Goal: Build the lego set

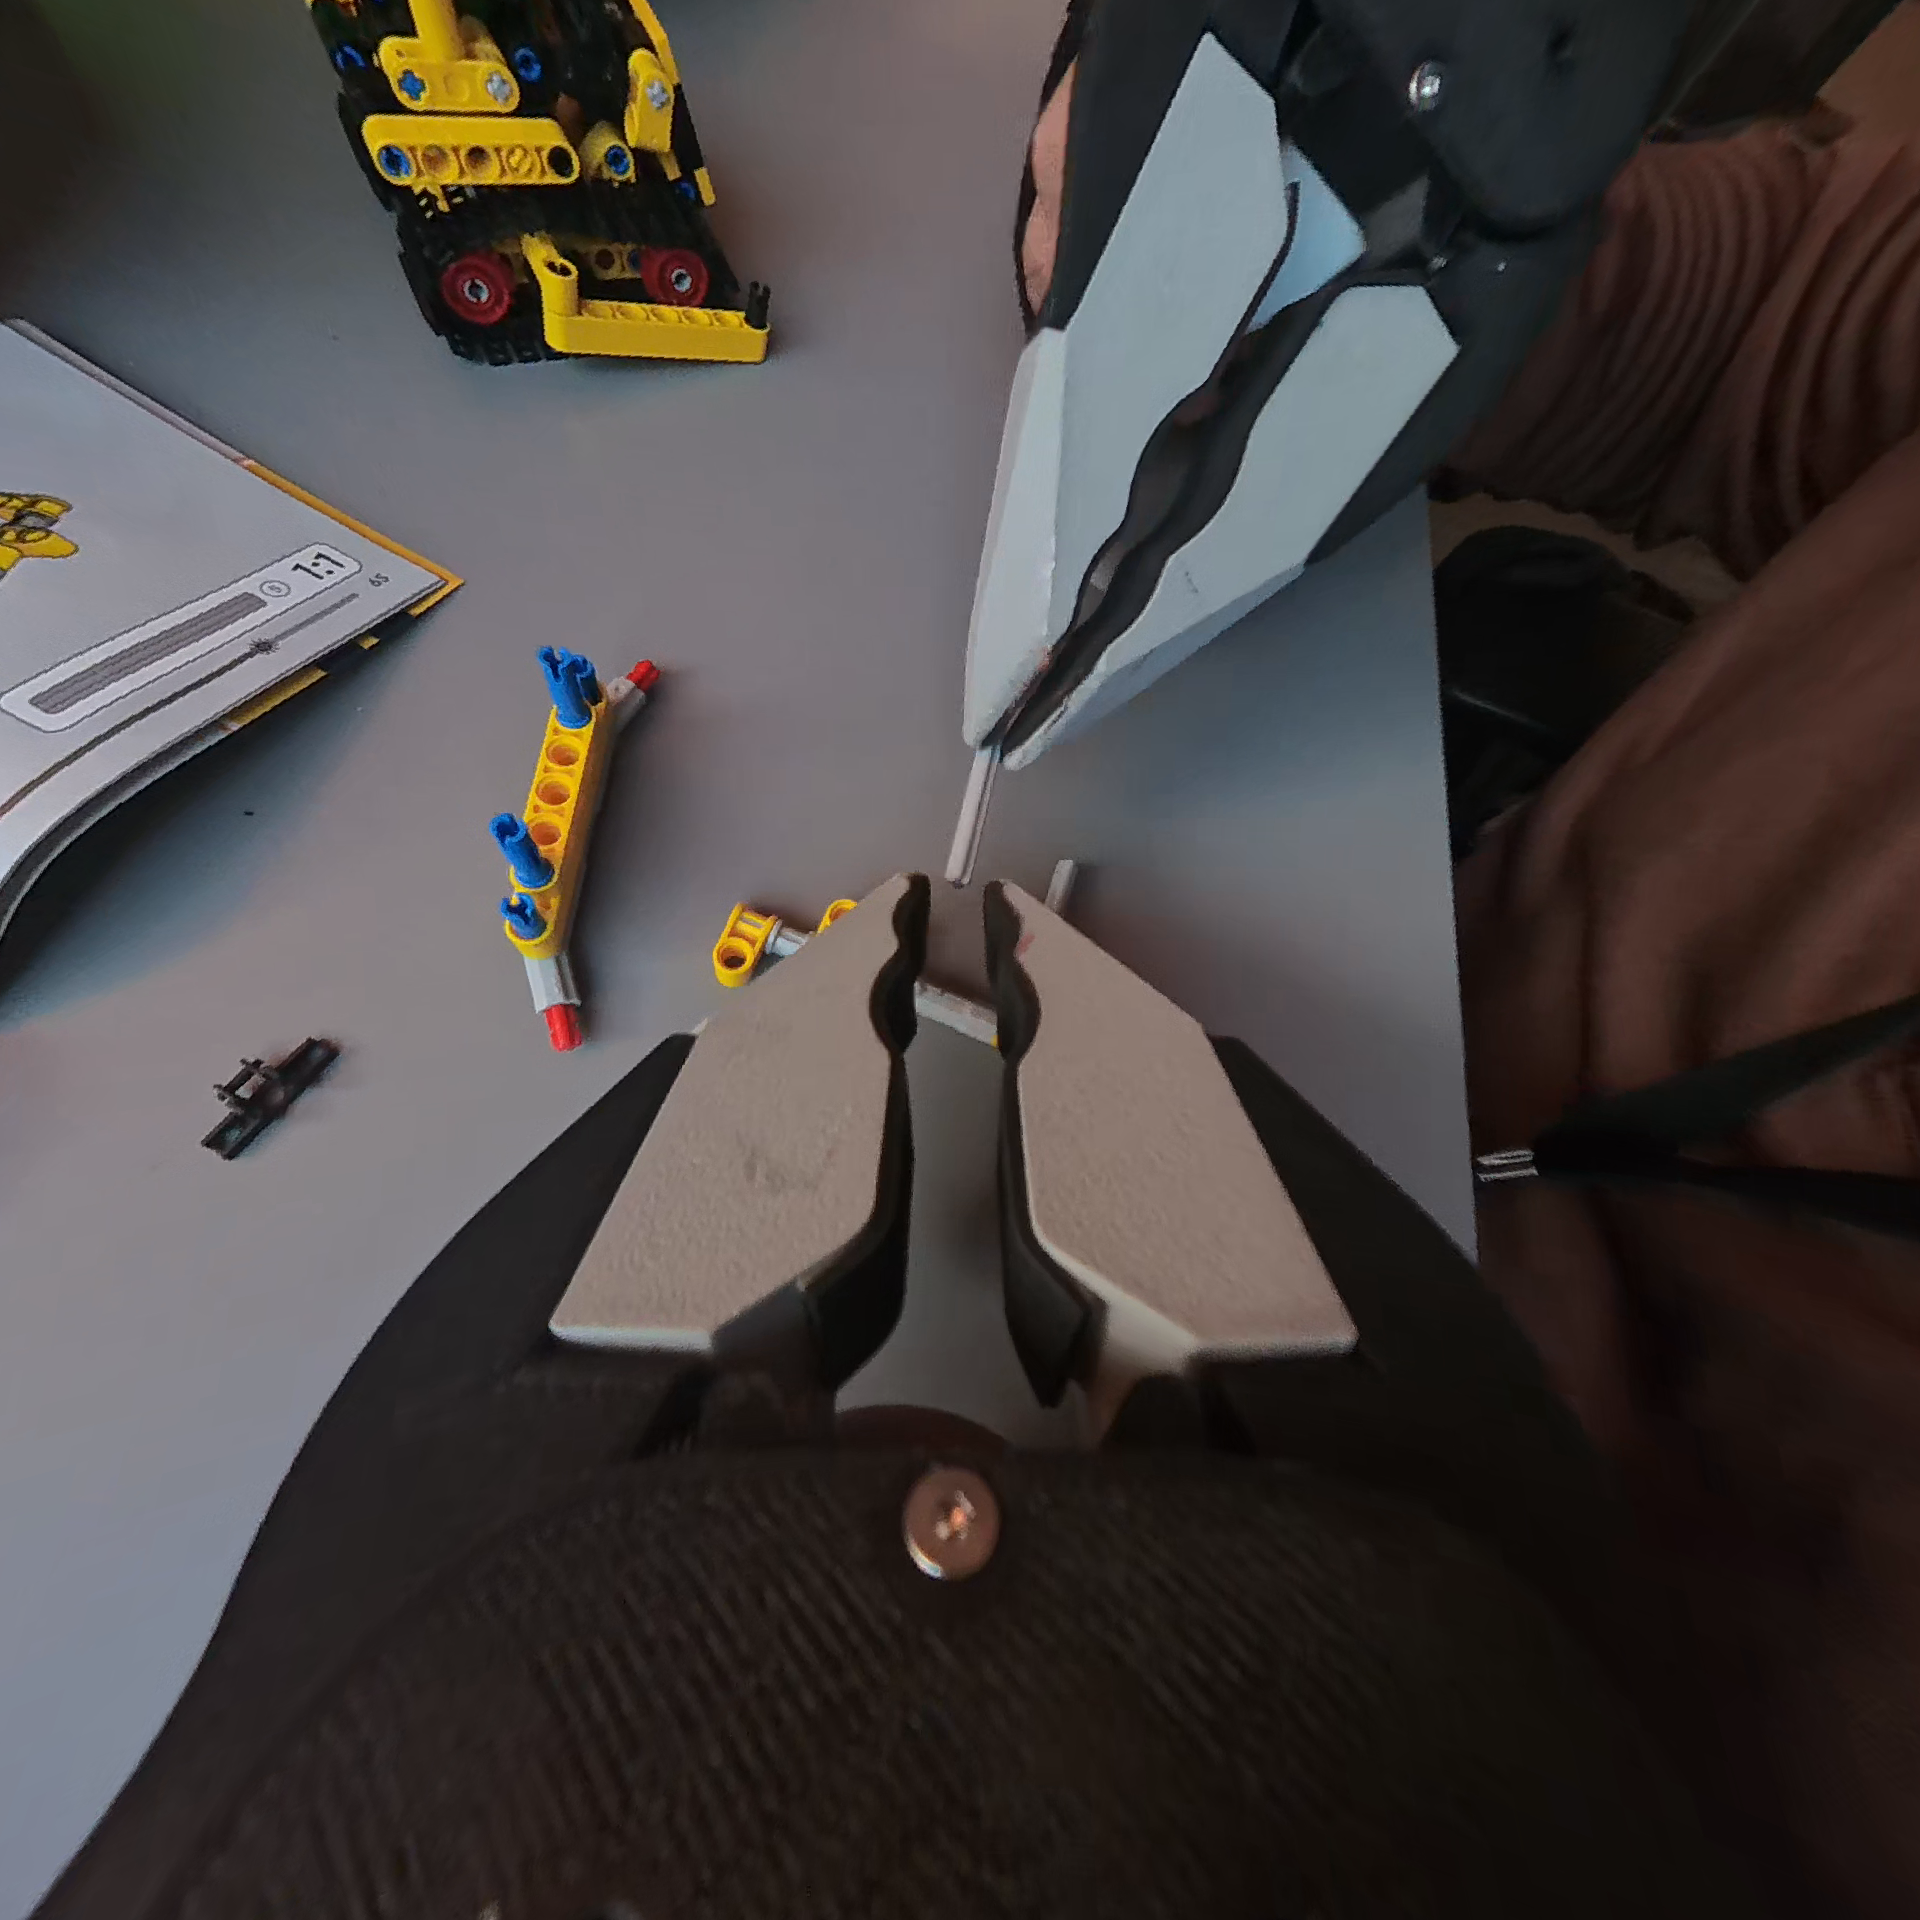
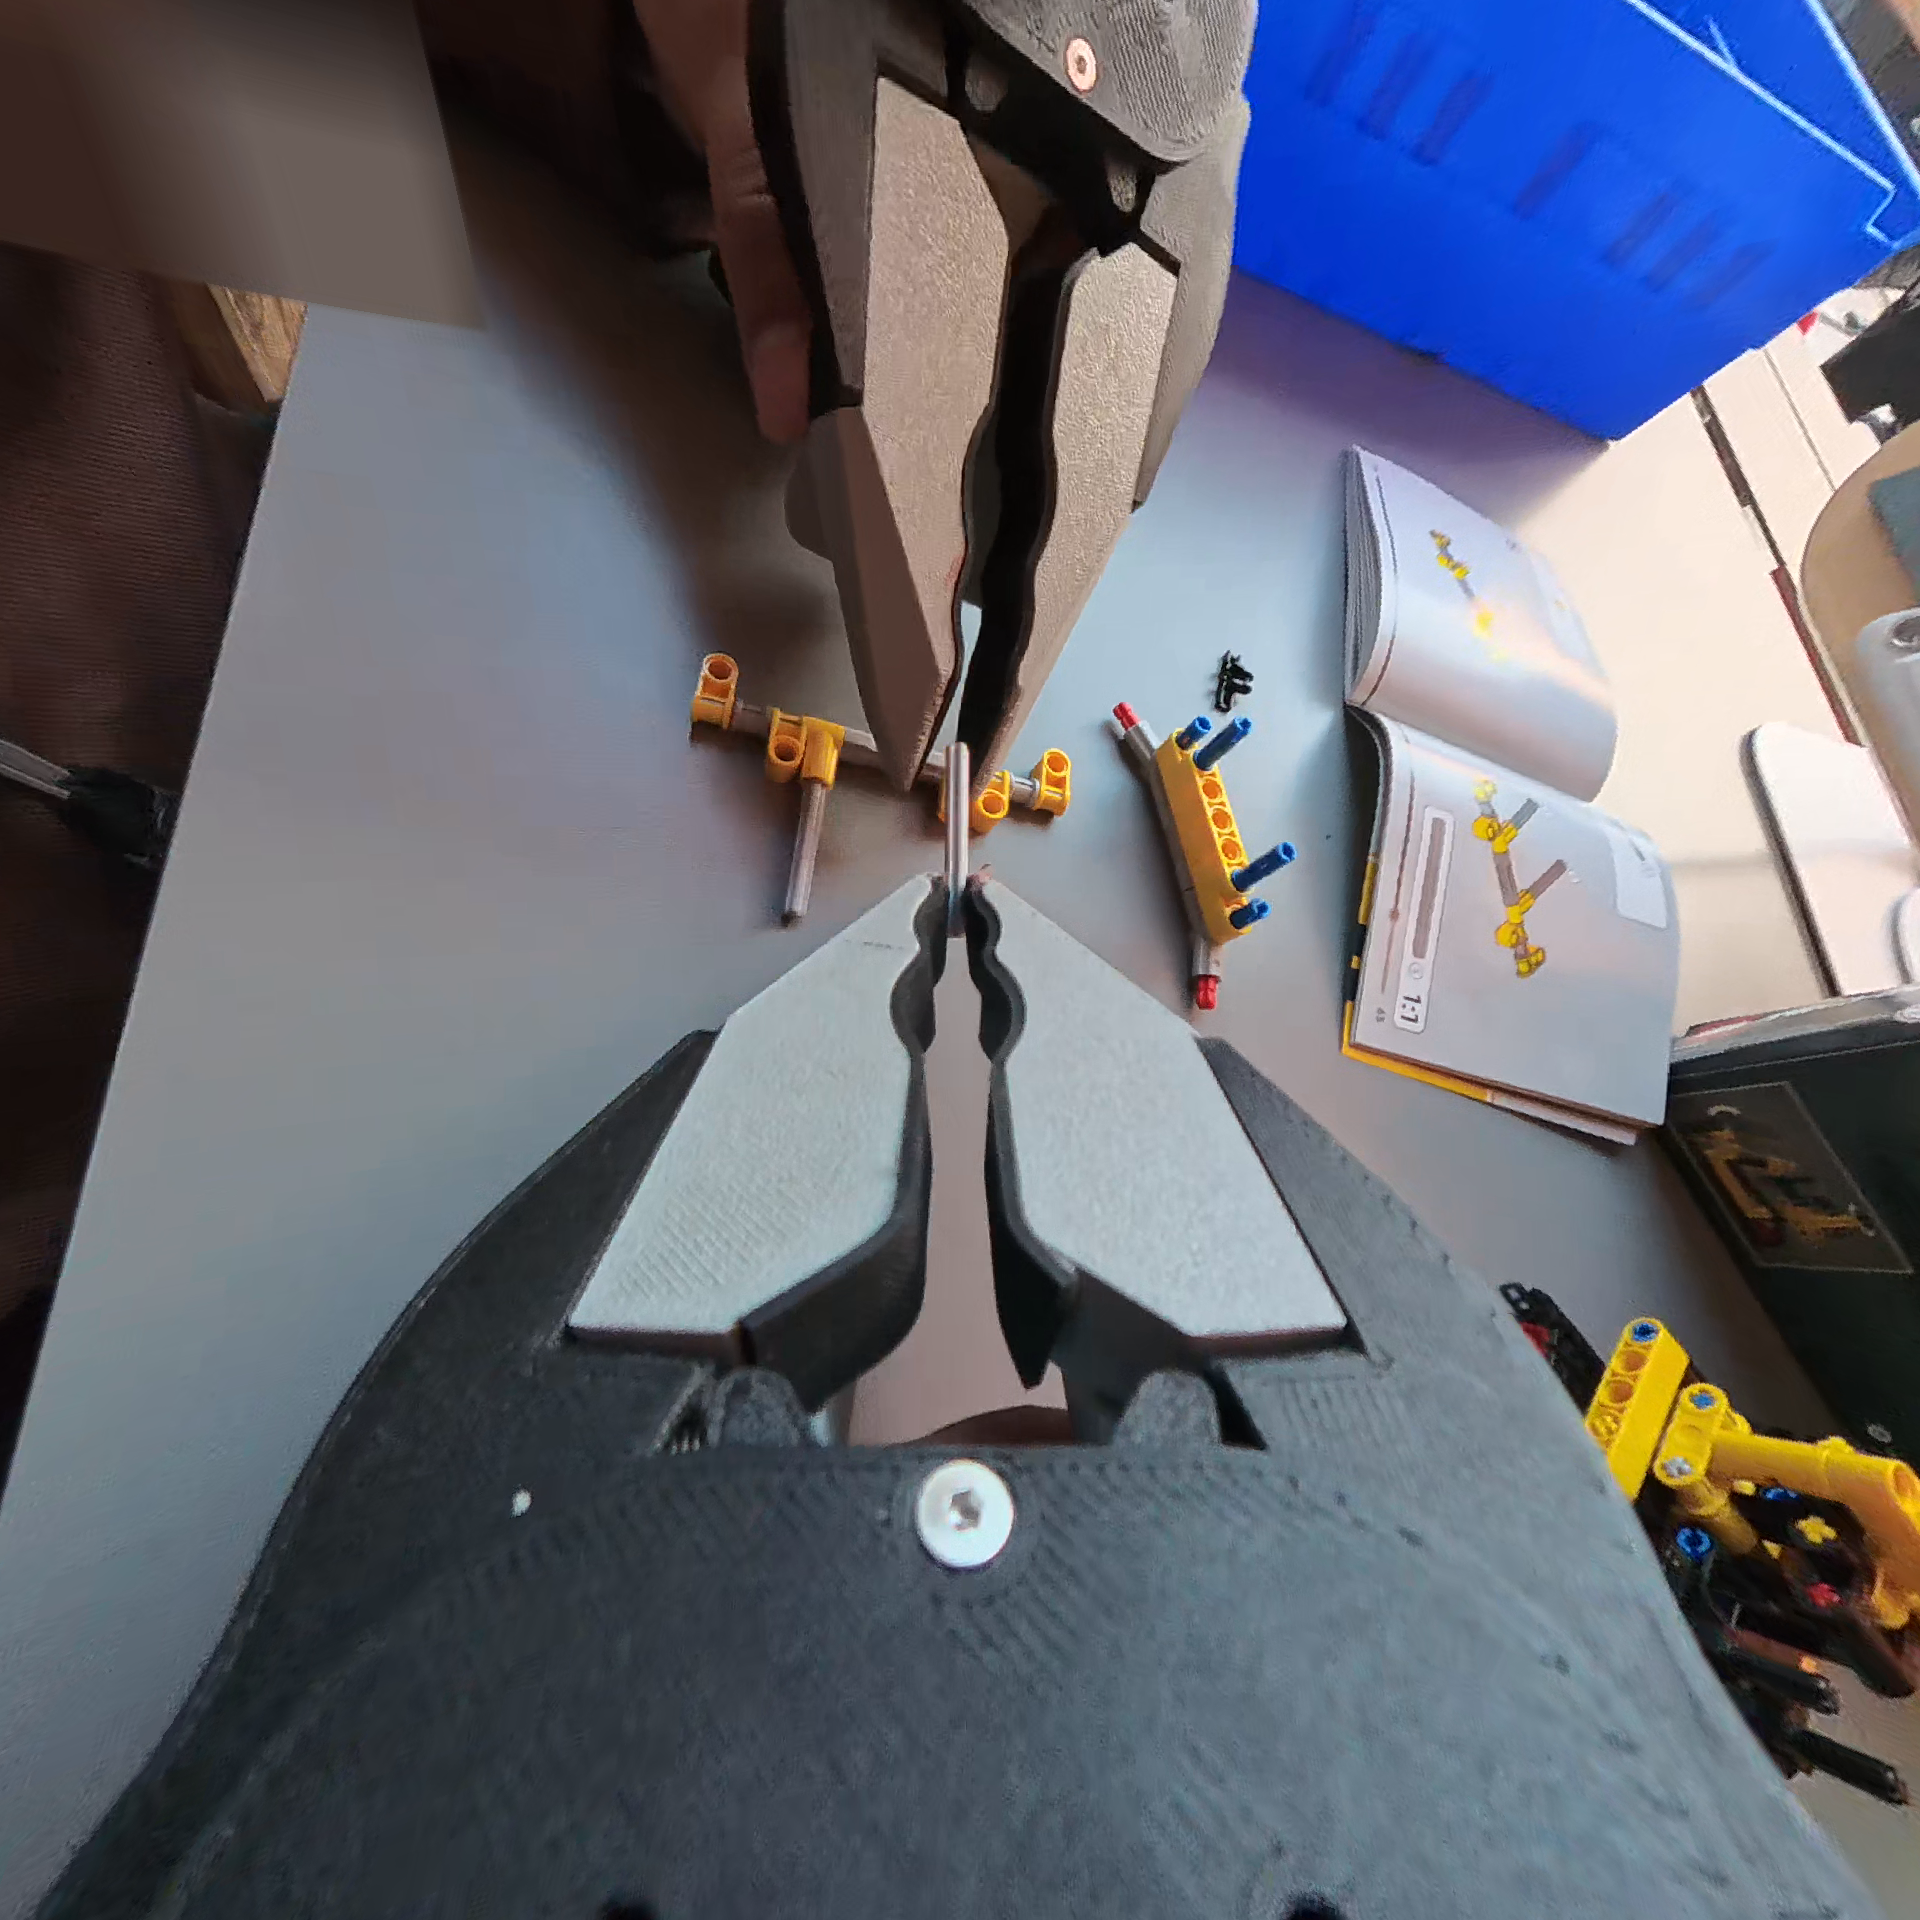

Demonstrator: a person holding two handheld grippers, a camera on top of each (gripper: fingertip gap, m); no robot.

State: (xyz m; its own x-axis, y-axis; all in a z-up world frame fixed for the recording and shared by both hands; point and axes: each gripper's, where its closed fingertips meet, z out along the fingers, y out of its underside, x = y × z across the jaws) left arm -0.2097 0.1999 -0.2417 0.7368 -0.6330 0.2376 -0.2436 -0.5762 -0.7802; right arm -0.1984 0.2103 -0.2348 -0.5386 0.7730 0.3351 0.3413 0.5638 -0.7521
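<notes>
Pinching grey axle (image 2: 956, 821): right tool (image 2: 954, 896) | left tool (image 1: 956, 899): spread over yellow connector assembly (image 2: 790, 750) | desk (image 1: 727, 540)

Both grippers share one build: the left gripper (image 1: 956, 899) and right gripper (image 2: 956, 894) have pale grey wedge fingers edged with wavy black pads. Each ribbed black body carries a silver screw (image 2: 964, 1512) at 6 o'clock.

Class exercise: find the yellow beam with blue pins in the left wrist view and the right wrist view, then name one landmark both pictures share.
Left wrist view: the yellow beam with blue pins lies left of centre on the table, below the booklet's corner.
Right wrist view: it lies right of centre, between the right gripper and the open booklet.
Shared landmark: the open instruction booklet.
</notes>
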